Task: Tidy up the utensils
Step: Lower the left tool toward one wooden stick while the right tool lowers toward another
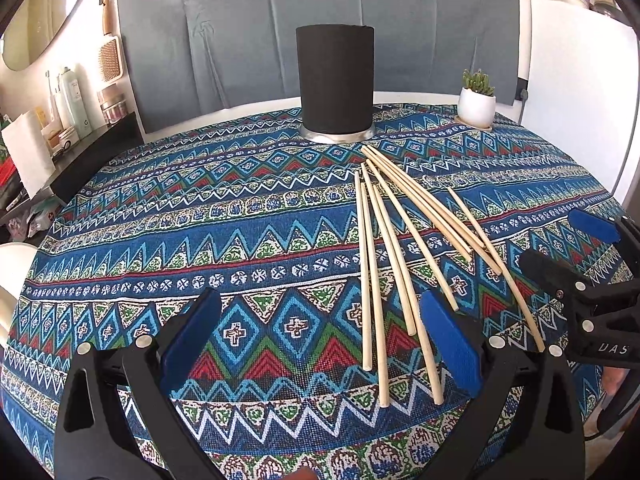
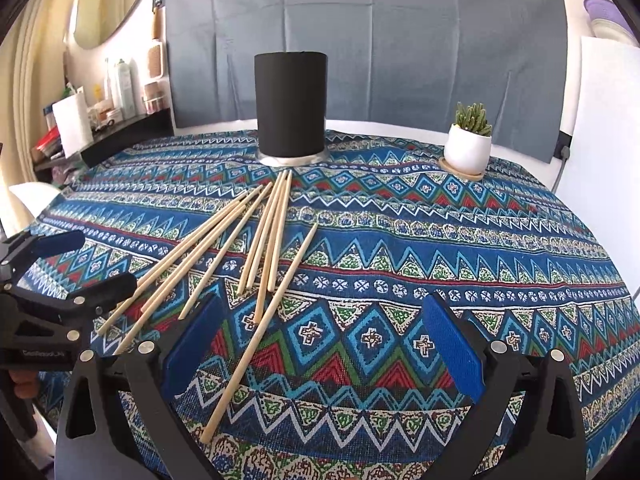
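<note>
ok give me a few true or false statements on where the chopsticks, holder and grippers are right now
1. The chopsticks lie loose on the patterned tablecloth. True.
2. The black holder lies tipped over. False: it stands upright.
3. The left gripper grips a chopstick. False: it is open and holds nothing.
4. The right gripper is open. True.
5. The potted succulent stands among the chopsticks. False: it stands apart, off to the right.

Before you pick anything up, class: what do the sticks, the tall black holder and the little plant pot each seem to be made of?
Sticks: pale, matt, probably bamboo or wood, going by the even tan colour.
Tall black holder: dull black wall, perhaps a fabric or foam wrap, over a shiny metal-looking base rim.
Plant pot: smooth glossy white, likely glazed ceramic, on a light wooden-looking saucer.
</note>
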`<state>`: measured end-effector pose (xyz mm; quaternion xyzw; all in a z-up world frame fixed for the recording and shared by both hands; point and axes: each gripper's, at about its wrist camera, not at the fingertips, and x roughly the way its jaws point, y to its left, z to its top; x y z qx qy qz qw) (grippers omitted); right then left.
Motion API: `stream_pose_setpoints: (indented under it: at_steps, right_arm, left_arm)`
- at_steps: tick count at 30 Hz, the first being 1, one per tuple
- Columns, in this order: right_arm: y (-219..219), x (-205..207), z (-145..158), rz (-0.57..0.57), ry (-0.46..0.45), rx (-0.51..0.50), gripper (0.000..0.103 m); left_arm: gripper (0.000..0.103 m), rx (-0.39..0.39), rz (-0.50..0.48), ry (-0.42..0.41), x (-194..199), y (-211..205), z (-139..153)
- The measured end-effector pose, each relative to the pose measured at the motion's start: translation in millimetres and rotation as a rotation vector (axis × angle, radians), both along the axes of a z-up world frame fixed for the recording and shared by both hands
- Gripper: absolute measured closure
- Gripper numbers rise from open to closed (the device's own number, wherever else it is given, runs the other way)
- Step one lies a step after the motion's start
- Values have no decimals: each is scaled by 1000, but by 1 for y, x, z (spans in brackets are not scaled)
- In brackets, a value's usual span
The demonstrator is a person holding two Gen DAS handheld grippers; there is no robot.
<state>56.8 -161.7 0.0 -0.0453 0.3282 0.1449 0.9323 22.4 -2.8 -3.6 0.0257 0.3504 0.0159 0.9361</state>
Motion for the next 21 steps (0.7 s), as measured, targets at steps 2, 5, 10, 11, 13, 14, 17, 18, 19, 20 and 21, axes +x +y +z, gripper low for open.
stream_pose_setpoints:
  at_steps: [2, 5, 10, 11, 13, 14, 17, 18, 19, 20, 21]
  right_arm:
    - [-2, 6, -1, 2, 39, 5, 8]
    - [-7, 17, -2, -21, 80, -19, 8]
    - [-12, 36, 0, -33, 116, -70, 8]
    - [-12, 40, -1, -32, 128, -77, 8]
    - [-12, 49, -1, -32, 154, -95, 8]
    - [-11, 54, -2, -35, 168, -107, 8]
    - [-8, 69, -5, -36, 208, -144, 8]
    - [-6, 73, -6, -35, 221, -153, 8]
    - [-5, 77, -6, -28, 232, -155, 8]
    - [-3, 81, -7, -18, 244, -156, 8]
    - [-1, 83, -8, -11, 252, -160, 8]
  left_arm:
    - [6, -2, -7, 20, 5, 3, 3]
    - [6, 9, -16, 55, 12, 7, 5]
    - [6, -76, -77, 165, 30, 18, 5]
    - [6, -85, -78, 186, 34, 20, 4]
    - [6, -67, -70, 206, 41, 22, 4]
    - [6, -50, -66, 211, 44, 24, 5]
    - [6, 1, -62, 240, 56, 27, 7]
    - [6, 10, -64, 255, 60, 29, 7]
    - [6, 16, -70, 271, 65, 30, 7]
    - [6, 21, -75, 287, 69, 31, 6]
    - [6, 31, -76, 299, 73, 31, 5]
